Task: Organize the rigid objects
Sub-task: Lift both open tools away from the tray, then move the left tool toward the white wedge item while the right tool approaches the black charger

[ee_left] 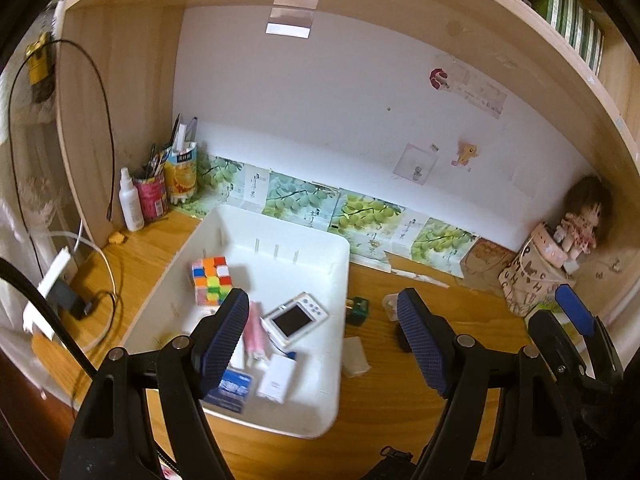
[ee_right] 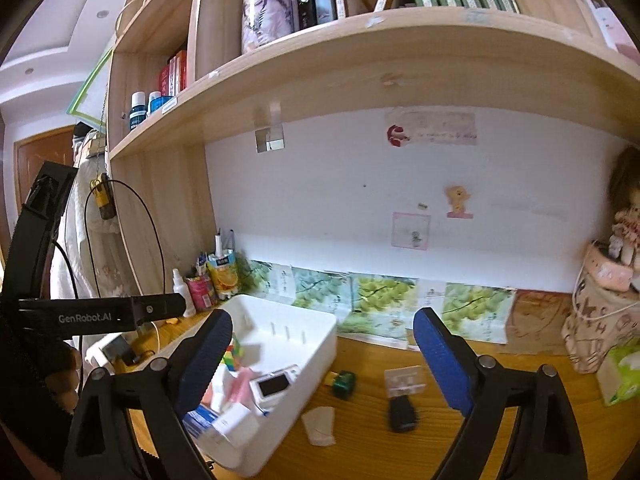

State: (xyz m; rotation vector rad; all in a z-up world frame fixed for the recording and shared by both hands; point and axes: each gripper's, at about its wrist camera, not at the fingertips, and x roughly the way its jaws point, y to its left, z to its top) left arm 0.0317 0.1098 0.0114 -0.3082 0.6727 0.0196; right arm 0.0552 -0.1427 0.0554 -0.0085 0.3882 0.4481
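Right wrist view: both grippers, left and right, gape wide and empty; I'd grab the small black block squarely, then drop it into the white plastic bin

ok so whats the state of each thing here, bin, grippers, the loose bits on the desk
white bin: open-topped, partly filled
rubik's cube: inside the bin, scrambled
small camera: inside the bin, screen up and dark
green block: on the desk, outside the bin
black item: on the desk, outside the bin
left gripper: open, empty
right gripper: open, empty
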